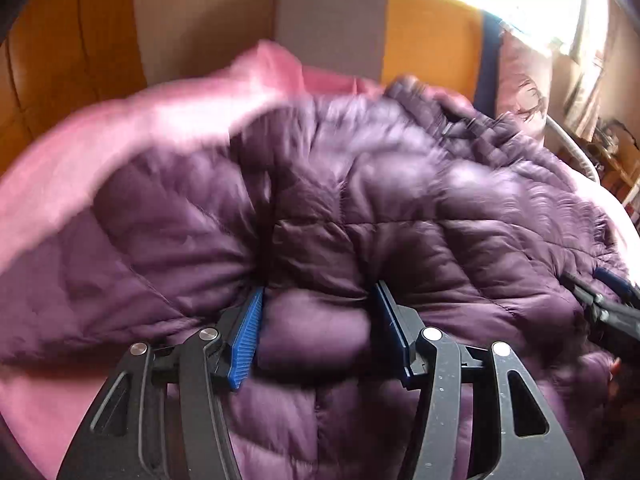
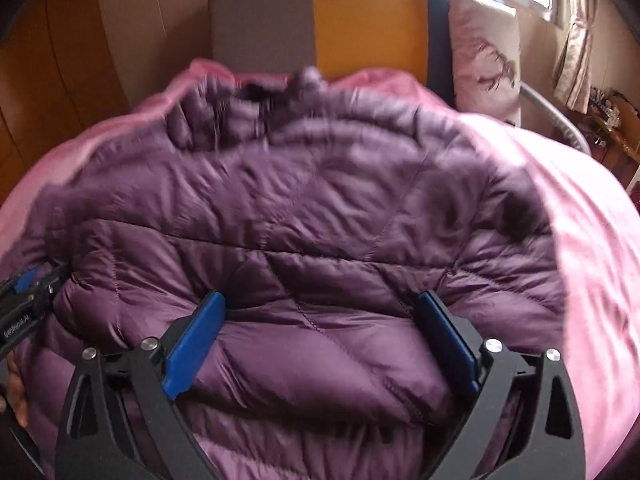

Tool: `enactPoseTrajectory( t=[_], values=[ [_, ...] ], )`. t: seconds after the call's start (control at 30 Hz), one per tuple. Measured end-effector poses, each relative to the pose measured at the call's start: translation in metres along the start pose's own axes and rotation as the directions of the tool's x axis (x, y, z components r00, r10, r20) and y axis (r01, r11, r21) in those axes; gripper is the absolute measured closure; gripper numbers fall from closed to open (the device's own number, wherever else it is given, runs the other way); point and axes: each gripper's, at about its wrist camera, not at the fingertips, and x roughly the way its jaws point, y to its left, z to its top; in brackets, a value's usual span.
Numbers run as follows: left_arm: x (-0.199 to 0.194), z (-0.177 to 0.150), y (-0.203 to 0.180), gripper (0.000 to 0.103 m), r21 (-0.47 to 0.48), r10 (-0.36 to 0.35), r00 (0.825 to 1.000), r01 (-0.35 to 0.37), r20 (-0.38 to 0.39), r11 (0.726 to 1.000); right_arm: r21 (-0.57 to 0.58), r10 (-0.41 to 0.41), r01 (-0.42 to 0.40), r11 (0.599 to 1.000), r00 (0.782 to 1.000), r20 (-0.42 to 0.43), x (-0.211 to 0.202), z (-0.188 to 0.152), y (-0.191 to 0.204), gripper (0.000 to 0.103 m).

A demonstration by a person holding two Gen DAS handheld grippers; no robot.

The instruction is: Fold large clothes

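Observation:
A purple quilted down jacket (image 1: 380, 208) lies on a pink bedspread (image 1: 80, 152); it also fills the right wrist view (image 2: 312, 208). My left gripper (image 1: 320, 300) has a puffy fold of the jacket bulging between its blue pads, which press into the fabric. My right gripper (image 2: 320, 308) stands wide open with its fingers pushed against the jacket's lower part. The right gripper also shows at the right edge of the left wrist view (image 1: 612, 304), and the left gripper shows at the left edge of the right wrist view (image 2: 28, 292). The frames are blurred by motion.
A headboard with grey (image 2: 264, 20), orange (image 2: 368, 20) and navy panels stands behind the bed. A pale pillow (image 2: 484, 60) leans at the right. A wooden wardrobe (image 1: 68, 40) is on the left, and a window with curtains (image 2: 576, 40) is on the right.

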Motion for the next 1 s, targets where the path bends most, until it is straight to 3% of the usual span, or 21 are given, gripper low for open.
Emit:
enactPoseTrajectory(
  t=[0.13,0.23,0.3,0.4,0.5,0.53,0.6,0.67,0.7,0.77,0.83,0.87,0.9,0.97,1.0],
  values=[
    [0.004,0.007,0.004,0.046,-0.024,-0.015,1.000,0.015,0.004,1.000,0.000,-0.005,0.005,1.000,1.000,-0.014,0.008,0.003,-0.001,0.003],
    [-0.021,0.005,0.025,0.042,-0.113,-0.054,0.998,0.057,0.031,0.992,0.007,0.006,-0.006,1.000,1.000,-0.010,0.009,0.004,-0.004,0.003],
    [-0.044,-0.005,0.048,0.025,-0.208,-0.097,0.991,0.113,0.088,0.972,0.006,0.005,-0.005,1.000,1.000,-0.007,0.010,0.002,-0.003,0.003],
    [-0.076,-0.028,0.104,0.024,-0.380,-0.111,0.982,0.163,0.155,0.910,0.007,0.006,-0.006,1.000,1.000,-0.003,0.009,-0.001,-0.002,0.003],
    [-0.098,-0.060,0.171,0.024,-0.569,-0.088,0.982,0.170,0.169,0.804,0.007,0.008,-0.008,1.000,1.000,0.001,0.005,-0.004,-0.001,0.003],
    [-0.105,-0.073,0.197,0.024,-0.629,-0.080,0.982,0.172,0.172,0.758,0.009,0.007,-0.007,1.000,1.000,0.003,0.005,-0.004,-0.001,0.003],
    [-0.117,-0.091,0.238,0.024,-0.709,-0.008,0.984,0.133,0.176,0.693,0.009,0.009,-0.009,1.000,1.000,0.005,0.003,-0.005,-0.002,0.003],
    [-0.125,-0.113,0.287,0.024,-0.809,0.078,0.984,0.086,0.160,0.582,0.008,0.008,-0.008,1.000,1.000,0.007,0.003,-0.005,-0.003,0.003],
    [-0.129,-0.125,0.315,0.029,-0.855,0.086,0.981,0.107,0.174,0.508,0.007,0.006,-0.007,1.000,1.000,0.008,0.002,-0.005,-0.002,0.003],
    [-0.131,-0.134,0.353,0.037,-0.900,0.089,0.975,0.149,0.202,0.409,0.007,0.005,-0.005,1.000,1.000,0.009,0.001,-0.006,-0.002,0.003],
    [-0.127,-0.131,0.376,0.044,-0.920,0.090,0.975,0.159,0.204,0.358,0.004,0.002,-0.002,1.000,1.000,0.009,0.000,-0.006,-0.002,0.003],
    [-0.123,-0.128,0.387,0.058,-0.927,0.088,0.977,0.151,0.192,0.344,0.004,0.002,-0.002,1.000,1.000,0.009,0.000,-0.006,-0.002,0.003],
    [-0.119,-0.124,0.392,0.081,-0.932,0.096,0.980,0.130,0.172,0.338,0.004,0.002,-0.002,1.000,1.000,0.009,0.000,-0.006,-0.002,0.003],
    [-0.114,-0.115,0.402,0.093,-0.935,0.094,0.984,0.110,0.150,0.336,0.003,-0.001,0.001,1.000,1.000,0.009,0.000,-0.006,-0.002,0.003],
    [-0.117,-0.109,0.402,0.095,-0.931,0.103,0.983,0.107,0.151,0.349,0.001,-0.002,0.002,1.000,1.000,0.008,0.000,-0.006,-0.002,0.003]
  ],
)
